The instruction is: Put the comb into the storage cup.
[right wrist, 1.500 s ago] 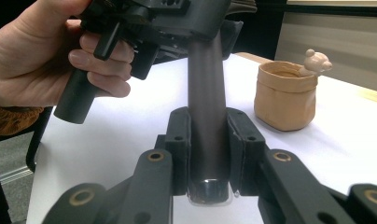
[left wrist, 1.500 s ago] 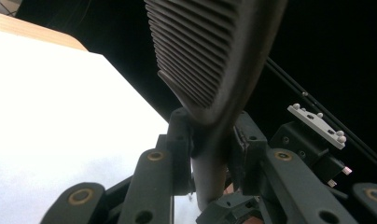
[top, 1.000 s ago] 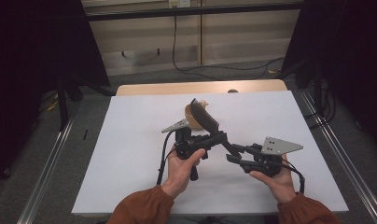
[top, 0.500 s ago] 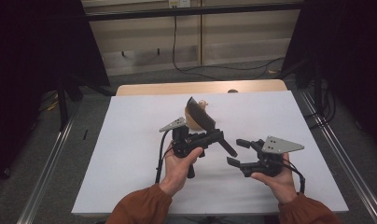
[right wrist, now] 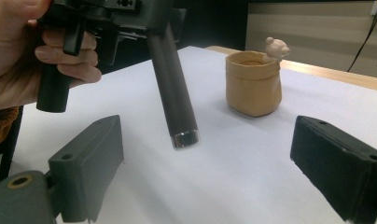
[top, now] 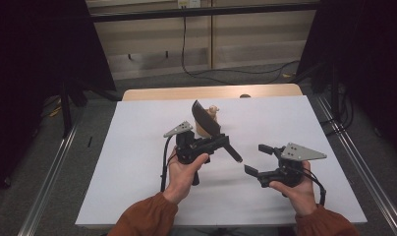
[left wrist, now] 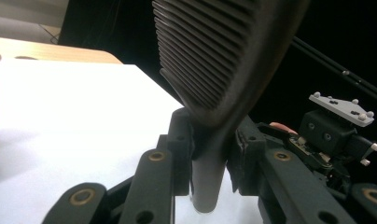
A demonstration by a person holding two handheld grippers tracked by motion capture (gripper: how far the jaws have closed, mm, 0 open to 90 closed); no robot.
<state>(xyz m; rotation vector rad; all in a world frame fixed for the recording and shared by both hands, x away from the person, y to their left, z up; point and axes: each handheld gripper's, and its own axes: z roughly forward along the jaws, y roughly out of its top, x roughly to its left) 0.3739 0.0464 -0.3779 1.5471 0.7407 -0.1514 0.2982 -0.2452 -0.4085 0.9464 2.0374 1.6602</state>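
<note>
Brush (top: 206,118) is pinched at its neck by the left gripper (top: 206,145), handle toward the gaping, empty right gripper (top: 258,158); probably a handover, needing alignment.

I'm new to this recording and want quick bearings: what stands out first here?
The left hand-held gripper clamps a black ribbed brush by its handle, head raised above the white table. Behind it stands a tan cup with a small bear on its rim. The right hand-held gripper waits open.
</note>
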